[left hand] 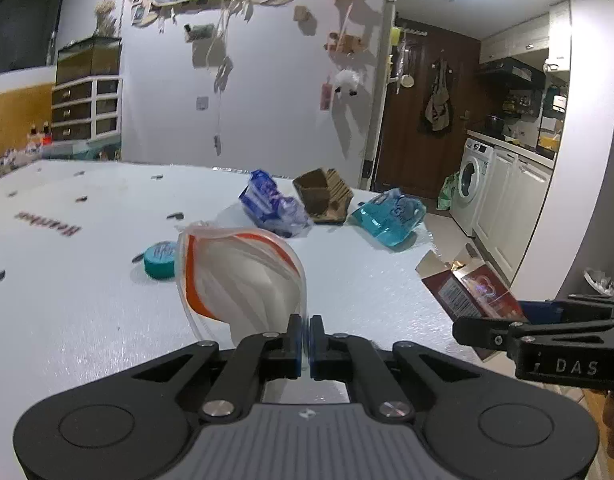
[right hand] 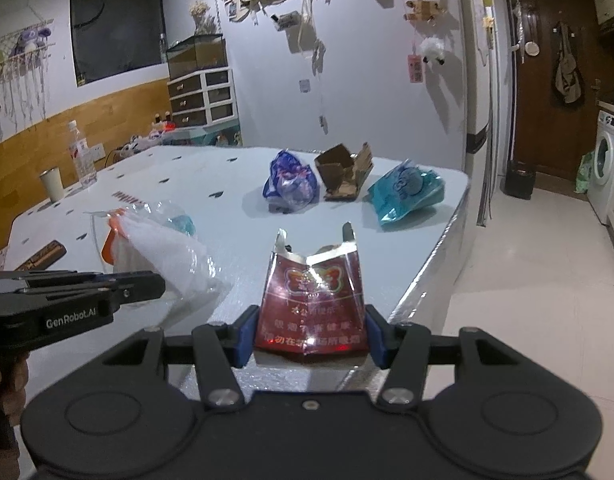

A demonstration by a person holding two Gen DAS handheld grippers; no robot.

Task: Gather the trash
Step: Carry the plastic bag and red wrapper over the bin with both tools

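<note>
My left gripper (left hand: 306, 344) is shut on the rim of a clear plastic bag with orange trim (left hand: 243, 276), held open above the white table (left hand: 87, 312); the bag also shows in the right wrist view (right hand: 155, 252). My right gripper (right hand: 309, 332) is shut on a flattened red cigarette box (right hand: 313, 304), which shows beside the bag in the left wrist view (left hand: 467, 288). On the table farther off lie a blue-purple wrapper (right hand: 291, 182), a torn brown cardboard box (right hand: 345, 176) and a teal wrapper (right hand: 405, 190). A teal lid (left hand: 160, 260) lies left of the bag.
The table's right edge (right hand: 439, 256) drops to a tiled floor. A water bottle (right hand: 81, 156) and a cup (right hand: 52, 186) stand at the table's far left. A dark flat object (right hand: 43, 254) lies near the left edge. A washing machine (right hand: 607, 168) stands at the right.
</note>
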